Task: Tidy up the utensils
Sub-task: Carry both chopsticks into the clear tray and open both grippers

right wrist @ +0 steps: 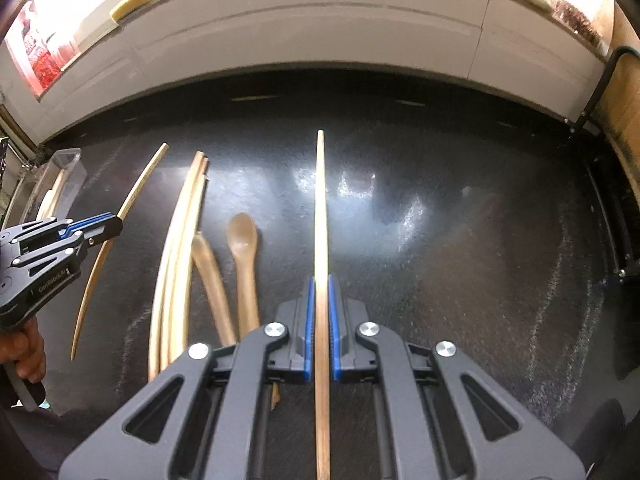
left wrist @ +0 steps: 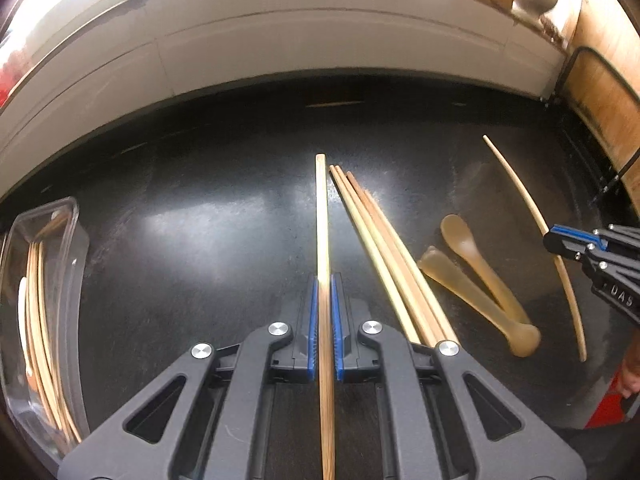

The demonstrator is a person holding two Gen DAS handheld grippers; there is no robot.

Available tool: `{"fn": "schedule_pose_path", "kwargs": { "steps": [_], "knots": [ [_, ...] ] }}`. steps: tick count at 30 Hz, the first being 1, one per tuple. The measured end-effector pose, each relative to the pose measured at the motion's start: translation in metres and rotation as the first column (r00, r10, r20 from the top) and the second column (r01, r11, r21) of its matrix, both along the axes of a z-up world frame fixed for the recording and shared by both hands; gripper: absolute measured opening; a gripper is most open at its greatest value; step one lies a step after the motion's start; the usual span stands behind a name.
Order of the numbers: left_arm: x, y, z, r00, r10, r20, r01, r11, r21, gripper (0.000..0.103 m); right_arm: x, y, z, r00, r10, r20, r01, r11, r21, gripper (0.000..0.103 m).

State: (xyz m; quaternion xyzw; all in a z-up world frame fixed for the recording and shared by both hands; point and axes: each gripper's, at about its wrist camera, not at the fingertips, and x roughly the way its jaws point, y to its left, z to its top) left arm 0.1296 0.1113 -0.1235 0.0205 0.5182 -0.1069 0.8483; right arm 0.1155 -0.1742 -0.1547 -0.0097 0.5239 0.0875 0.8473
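Blue pads on the left tool [left wrist: 325, 312] are pinched tight on one chopstick [left wrist: 321, 216], and the right tool [right wrist: 320, 312] has its own chopstick [right wrist: 320, 208] clamped the same way, both sticks pointing out over the black desk [right wrist: 460, 240]. Between the two tools, a loose bunch of chopsticks [left wrist: 384, 256] and two brownish spoons [left wrist: 472, 276] lie on the desk. Way off to the left sits a clear tray [left wrist: 68, 232] with more sticks in it.

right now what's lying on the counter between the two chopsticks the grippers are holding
In both wrist views: a bundle of loose chopsticks, then two translucent spoons, lying on the black counter.
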Motion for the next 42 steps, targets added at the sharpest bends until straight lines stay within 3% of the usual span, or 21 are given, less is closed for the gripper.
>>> {"fn": "schedule_pose_path", "kwargs": {
  "steps": [12, 19, 25, 32, 42],
  "knots": [
    [-0.038, 0.074, 0.046, 0.990, 0.143, -0.005, -0.143, 0.988, -0.062, 0.006, -0.027, 0.044, 0.048, 0.999, 0.031, 0.039, -0.033, 0.998, 0.052, 0.008],
    [-0.051, 0.176, 0.072, 0.961, 0.276, 0.003, -0.275, 0.958, -0.077, 0.006, -0.015, 0.148, 0.080, 0.987, 0.149, 0.057, -0.155, 0.977, 0.146, 0.008],
    [-0.055, 0.266, 0.084, 0.928, 0.372, 0.005, -0.370, 0.925, -0.081, 0.006, -0.002, 0.260, 0.095, 0.962, 0.271, 0.043, -0.273, 0.929, 0.248, 0.008],
    [-0.055, 0.341, 0.073, 0.904, 0.426, -0.042, -0.428, 0.898, -0.101, 0.006, 0.023, 0.357, 0.096, 0.949, 0.313, -0.035, -0.278, 0.886, 0.371, 0.008],
    [-0.041, 0.369, 0.047, 0.908, 0.406, -0.103, -0.418, 0.896, -0.151, 0.006, 0.037, 0.405, 0.074, 0.950, 0.287, -0.120, -0.225, 0.901, 0.372, 0.008]
  ]
}}
